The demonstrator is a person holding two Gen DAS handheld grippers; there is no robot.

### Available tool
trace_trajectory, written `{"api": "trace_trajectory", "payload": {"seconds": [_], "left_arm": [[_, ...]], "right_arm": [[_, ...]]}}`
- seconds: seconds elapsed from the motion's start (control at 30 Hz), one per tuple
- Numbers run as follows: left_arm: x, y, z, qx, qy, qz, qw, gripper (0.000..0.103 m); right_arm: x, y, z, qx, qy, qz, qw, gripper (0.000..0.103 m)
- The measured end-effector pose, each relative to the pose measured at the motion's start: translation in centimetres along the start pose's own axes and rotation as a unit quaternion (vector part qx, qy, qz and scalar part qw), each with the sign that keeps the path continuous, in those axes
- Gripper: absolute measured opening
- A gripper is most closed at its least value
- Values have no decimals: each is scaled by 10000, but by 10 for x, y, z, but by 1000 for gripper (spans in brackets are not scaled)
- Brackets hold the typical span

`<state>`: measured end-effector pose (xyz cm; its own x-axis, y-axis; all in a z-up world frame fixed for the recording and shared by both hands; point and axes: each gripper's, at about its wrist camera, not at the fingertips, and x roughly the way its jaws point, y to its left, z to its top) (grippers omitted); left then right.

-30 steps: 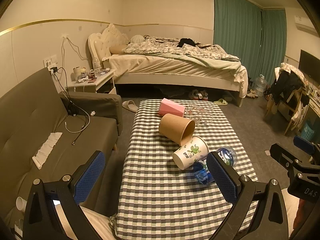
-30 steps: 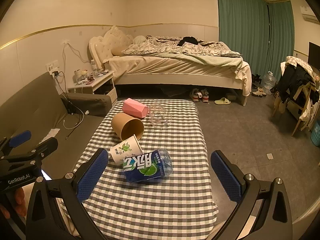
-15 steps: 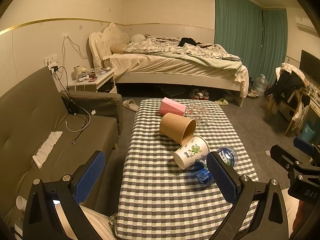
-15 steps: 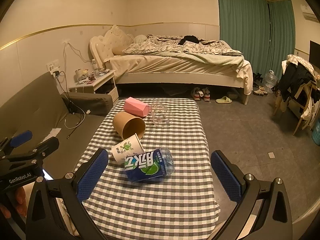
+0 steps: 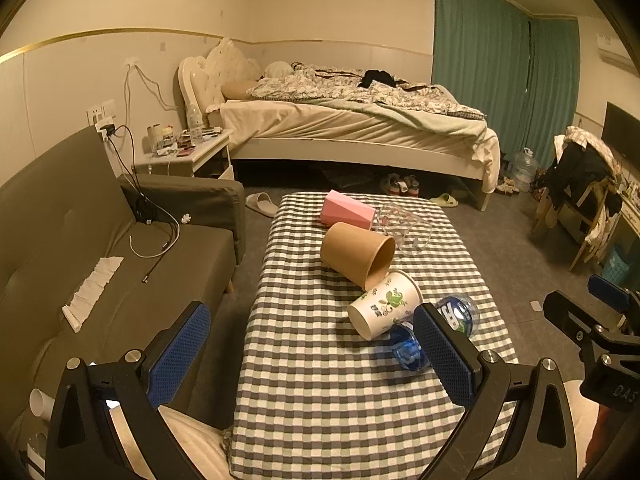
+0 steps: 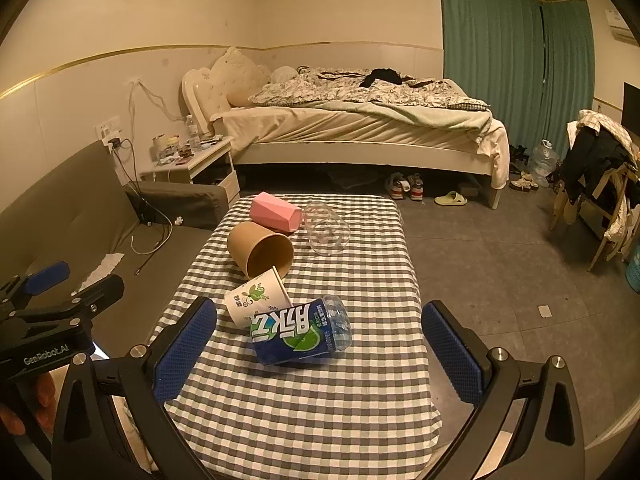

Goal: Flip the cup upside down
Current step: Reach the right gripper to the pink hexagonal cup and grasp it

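Left gripper [image 5: 310, 346]: jaws released and wide, holding nothing, hovering low over the near end of the table [image 5: 320, 400], apparently poised to approach. Pink cup [image 5: 349, 210]: on its side at the far end, mouth toward the glass cup [image 5: 404, 226], also tipped over, just beside it. Brown cup [image 5: 357, 253]: on its side mid-table, open mouth facing the near right, rim touching or nearly touching the white cup [image 5: 385, 305], which lies on its side with the mouth toward the near left. All four are down, so which one the task means I cannot tell; the white cup is nearest. Bottle [image 6: 301, 330]: lying against the white cup, likely to crowd a grasp. Right gripper [image 6: 320, 334]: jaws released, empty, hovering over the near end with the bottle framed between them.
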<state>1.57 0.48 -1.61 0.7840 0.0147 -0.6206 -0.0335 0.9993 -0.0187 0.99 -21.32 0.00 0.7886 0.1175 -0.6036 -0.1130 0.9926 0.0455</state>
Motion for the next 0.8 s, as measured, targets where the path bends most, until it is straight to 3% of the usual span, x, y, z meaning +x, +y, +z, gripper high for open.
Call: {"api": "trace_trajectory", "payload": {"seconds": [0.17,0.43,0.6,0.8], "left_arm": [[15,8,22,-125,56,45,9999,103],[66,38,67,-312,192,397,9985,103],[121,60,82,-412,425,675,9960,103],[183,80,82,-586,757,857,9917,103]], "right_arm": [[13,4,18,-119,56,110,9999,103],[68,24,92,-869,152,477,9950,103],[149,40,135,-1455,494,863,9844,103],[265,61,154,-1946,1202,1187,9662,103]]}}
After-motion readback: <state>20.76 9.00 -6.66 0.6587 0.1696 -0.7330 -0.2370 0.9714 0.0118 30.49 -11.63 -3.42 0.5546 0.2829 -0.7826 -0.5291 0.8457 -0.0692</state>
